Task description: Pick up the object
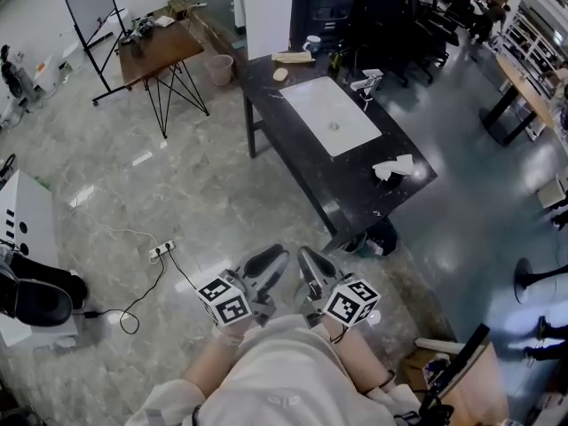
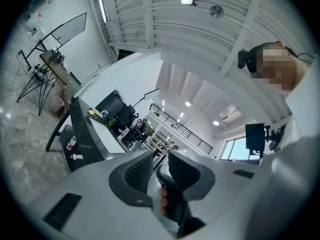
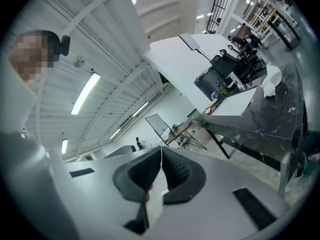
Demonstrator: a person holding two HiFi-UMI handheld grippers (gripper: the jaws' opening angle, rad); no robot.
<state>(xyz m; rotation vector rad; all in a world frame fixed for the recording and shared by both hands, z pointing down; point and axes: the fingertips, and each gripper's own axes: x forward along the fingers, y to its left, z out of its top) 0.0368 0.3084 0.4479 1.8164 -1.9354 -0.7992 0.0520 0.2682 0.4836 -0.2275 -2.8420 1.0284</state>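
Lower centre: your left hand-held gripper (image 1: 269,260), barely parted, and right hand-held gripper (image 1: 308,260), closed, hang empty, since the bench (image 1: 390,140) lies well apart.

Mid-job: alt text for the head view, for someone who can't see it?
The grey left gripper and right gripper sit side by side near the person's chest, both empty. A long black table with a white rectangular mat stands ahead, beyond them.

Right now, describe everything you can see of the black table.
The black table is a long rectangle with a glossy, marble-looking top and dark legs, standing on the grey stone floor. A white mat lies flat mid-top, a crumpled white object sits near its close end, and small items crowd the far end.
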